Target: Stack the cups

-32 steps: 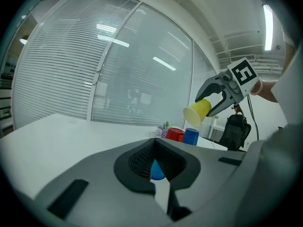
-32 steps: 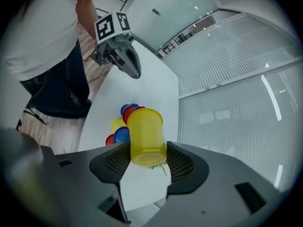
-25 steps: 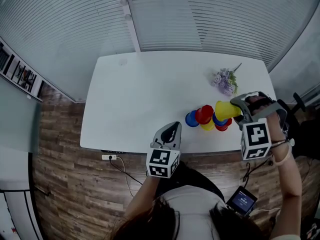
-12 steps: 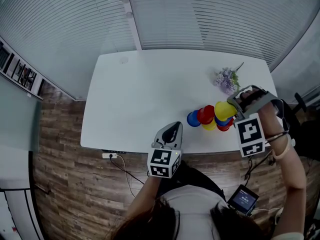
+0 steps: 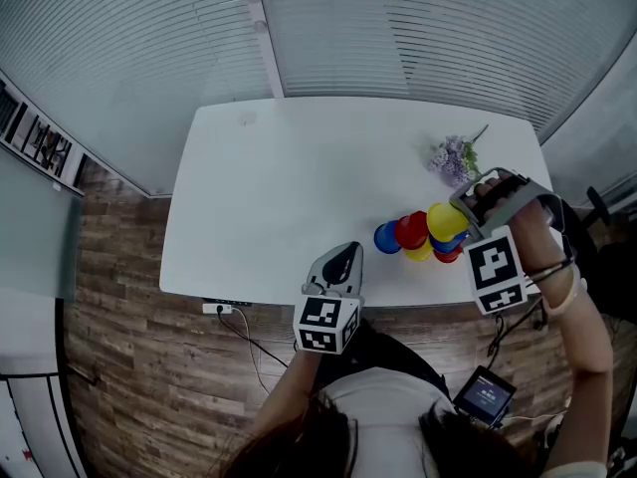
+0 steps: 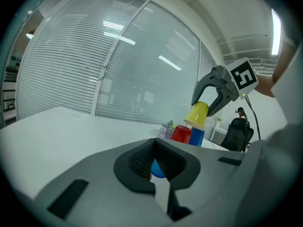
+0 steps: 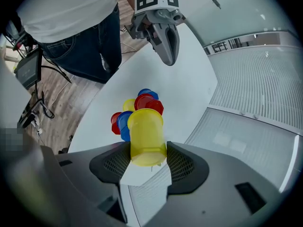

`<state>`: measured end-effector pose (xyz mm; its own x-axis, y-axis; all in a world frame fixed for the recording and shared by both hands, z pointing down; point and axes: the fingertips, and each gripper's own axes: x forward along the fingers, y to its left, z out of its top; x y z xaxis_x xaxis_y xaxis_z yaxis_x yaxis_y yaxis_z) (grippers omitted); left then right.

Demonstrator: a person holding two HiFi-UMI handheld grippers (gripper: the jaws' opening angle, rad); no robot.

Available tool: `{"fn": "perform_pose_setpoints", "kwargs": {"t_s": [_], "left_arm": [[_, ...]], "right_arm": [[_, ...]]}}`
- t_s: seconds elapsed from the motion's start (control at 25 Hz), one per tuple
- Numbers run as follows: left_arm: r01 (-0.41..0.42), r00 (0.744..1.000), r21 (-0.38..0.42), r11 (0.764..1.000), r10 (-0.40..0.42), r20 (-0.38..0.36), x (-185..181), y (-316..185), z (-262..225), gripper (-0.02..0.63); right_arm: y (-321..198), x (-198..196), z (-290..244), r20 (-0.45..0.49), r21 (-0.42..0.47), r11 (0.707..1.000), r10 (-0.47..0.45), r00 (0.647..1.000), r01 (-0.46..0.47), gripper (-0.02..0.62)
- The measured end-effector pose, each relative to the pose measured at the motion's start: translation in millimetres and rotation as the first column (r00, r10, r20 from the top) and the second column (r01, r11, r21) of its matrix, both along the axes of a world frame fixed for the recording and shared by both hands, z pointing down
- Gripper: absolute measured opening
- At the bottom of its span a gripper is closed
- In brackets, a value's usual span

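My right gripper (image 7: 147, 162) is shut on a yellow cup (image 7: 146, 136), held upside down in the air over a cluster of cups near the table's front right. In the head view the held yellow cup (image 5: 445, 220) hangs above a blue cup (image 5: 448, 241) and a red cup (image 5: 448, 254). Beside them stand a red cup (image 5: 410, 229), another yellow cup (image 5: 418, 252) and a blue cup (image 5: 387, 237). My left gripper (image 5: 336, 264) is shut and empty at the table's front edge, left of the cups.
A small bunch of purple flowers (image 5: 451, 159) lies behind the cups on the white table (image 5: 279, 197). Blinds run along the far side. A dark chair (image 6: 239, 129) stands off to the right. A phone (image 5: 485, 396) hangs at the person's waist.
My right gripper has carried the yellow cup a little to the left and tipped it, so it now hangs over the blue cup. The left gripper has not moved.
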<state>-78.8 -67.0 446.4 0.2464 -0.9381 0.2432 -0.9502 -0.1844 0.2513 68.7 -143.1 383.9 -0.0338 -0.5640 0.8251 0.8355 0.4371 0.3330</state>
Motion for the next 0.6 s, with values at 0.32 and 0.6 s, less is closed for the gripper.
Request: {"fn": "perform_pose_setpoints", "kwargs": {"t_s": [0.32, 0.6], "left_arm": [[0.004, 1.000, -0.001, 1.000, -0.004, -0.009, -4.3, 0.0, 1.9, 0.017], [0.009, 1.000, 0.000, 1.000, -0.009, -0.015, -9.4, 1.5, 2.9, 0.017]], "right_arm": [[2.6, -6.6, -0.2, -0.005, 0.012, 1.000, -0.019, 1.000, 0.019, 0.262], [0.5, -8.7, 2.1, -0.043, 0.021, 0.999, -0.032, 0.999, 0.033, 0.264]]}}
